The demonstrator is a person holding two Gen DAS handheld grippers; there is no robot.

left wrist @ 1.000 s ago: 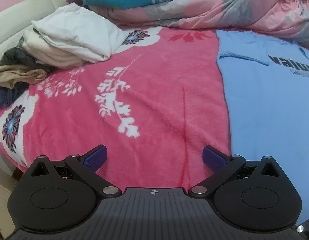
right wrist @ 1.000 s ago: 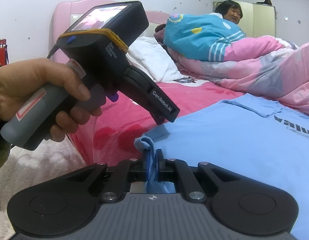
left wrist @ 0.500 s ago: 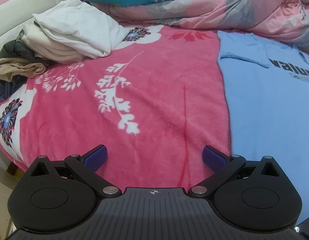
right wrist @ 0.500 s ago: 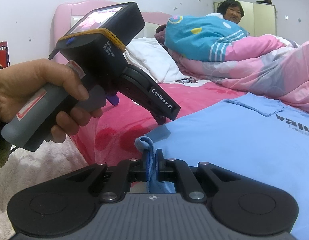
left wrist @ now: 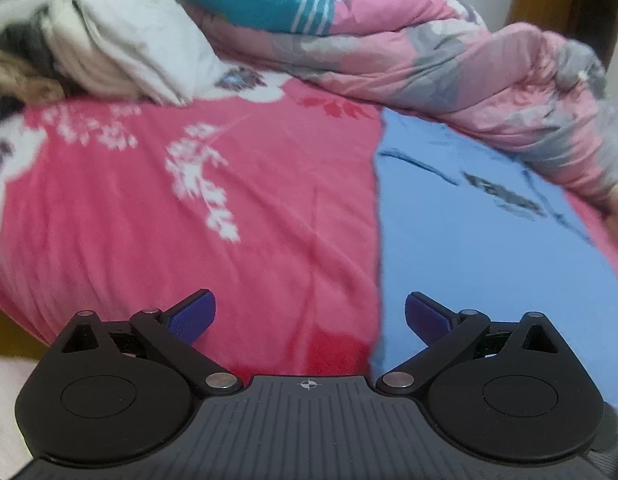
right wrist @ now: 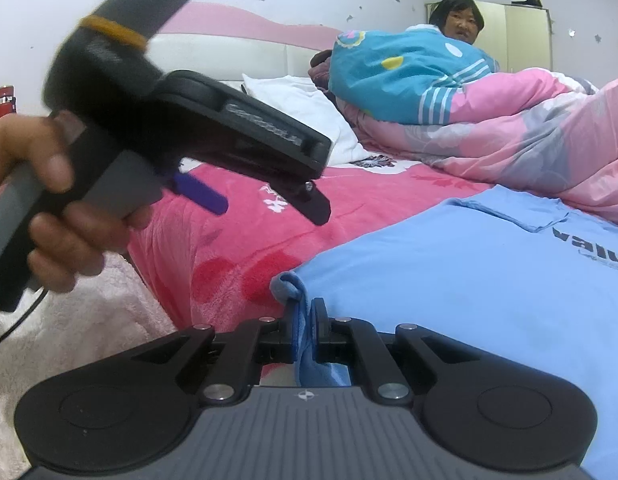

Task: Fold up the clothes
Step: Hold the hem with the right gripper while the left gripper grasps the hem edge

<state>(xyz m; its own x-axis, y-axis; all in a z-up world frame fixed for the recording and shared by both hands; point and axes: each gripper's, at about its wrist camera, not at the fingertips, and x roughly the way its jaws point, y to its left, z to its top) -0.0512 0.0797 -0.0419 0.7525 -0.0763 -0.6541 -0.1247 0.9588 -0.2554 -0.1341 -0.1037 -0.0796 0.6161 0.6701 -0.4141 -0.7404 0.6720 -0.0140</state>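
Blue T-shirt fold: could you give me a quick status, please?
Right tool shut on blue T-shirt corner. Left tool open, empty, over pink blanket. Nothing in the way.

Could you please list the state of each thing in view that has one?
Blue T-shirt: spread flat on the bed, near corner pinched.
Right gripper: shut on that corner.
Left gripper: open, holding nothing.
Pink quilt: bunched up.
White clothes: loosely folded in a pile.

Both wrist views, left blurred, share bed.
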